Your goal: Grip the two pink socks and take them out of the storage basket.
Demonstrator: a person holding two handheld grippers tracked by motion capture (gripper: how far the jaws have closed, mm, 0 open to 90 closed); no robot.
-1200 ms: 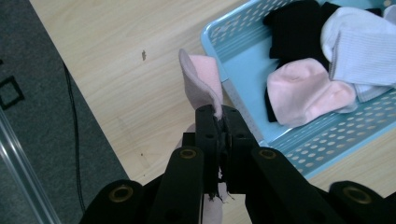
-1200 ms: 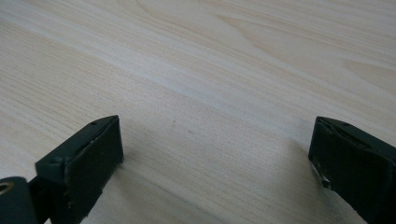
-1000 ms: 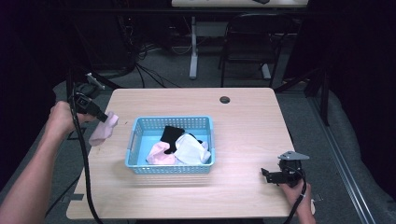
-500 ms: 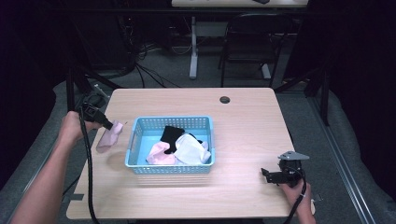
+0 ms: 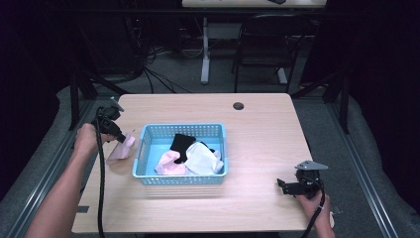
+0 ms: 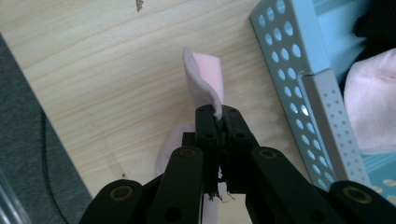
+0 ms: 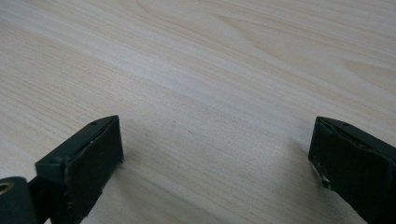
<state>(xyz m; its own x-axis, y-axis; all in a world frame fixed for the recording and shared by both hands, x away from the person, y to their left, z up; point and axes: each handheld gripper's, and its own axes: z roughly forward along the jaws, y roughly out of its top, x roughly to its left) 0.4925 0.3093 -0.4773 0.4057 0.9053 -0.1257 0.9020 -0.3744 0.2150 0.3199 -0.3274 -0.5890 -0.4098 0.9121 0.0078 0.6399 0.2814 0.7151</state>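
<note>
The left gripper (image 6: 219, 122) has its jaws pinched tight on a pink sock (image 6: 205, 86). In the high view the left gripper (image 5: 118, 135) sits at the table's (image 5: 257, 114) 9 o'clock edge, and the sock (image 5: 120, 150) lies on the wood just outside the left wall of the blue basket (image 5: 182, 176), near it but apart as far as can be seen.

Handling: the sock is judged light, soft and limp. It offers no stiffness, so any unsupported length will droop and fold. It is not fragile and, being fabric, is unlikely to slip from a firm pinch. The present hold is at one end, where a flap curls up past the jaw tips in the left gripper view; the rest trails below the jaws onto the table. An end grip of this kind should let the sock hang straight when lifted.

Orientation: in the high view the long axis runs roughly from 1 o'clock, at the gripped end, to 7 o'clock, toward the person. Which end is toe or cuff cannot be told.

The right gripper (image 7: 215, 154) stands wide apart, holding nothing, over bare wood; in the high view the right gripper (image 5: 283, 184) is at the table's 4 o'clock.

The basket holds black, white and pink laundry (image 5: 190, 153).
</note>
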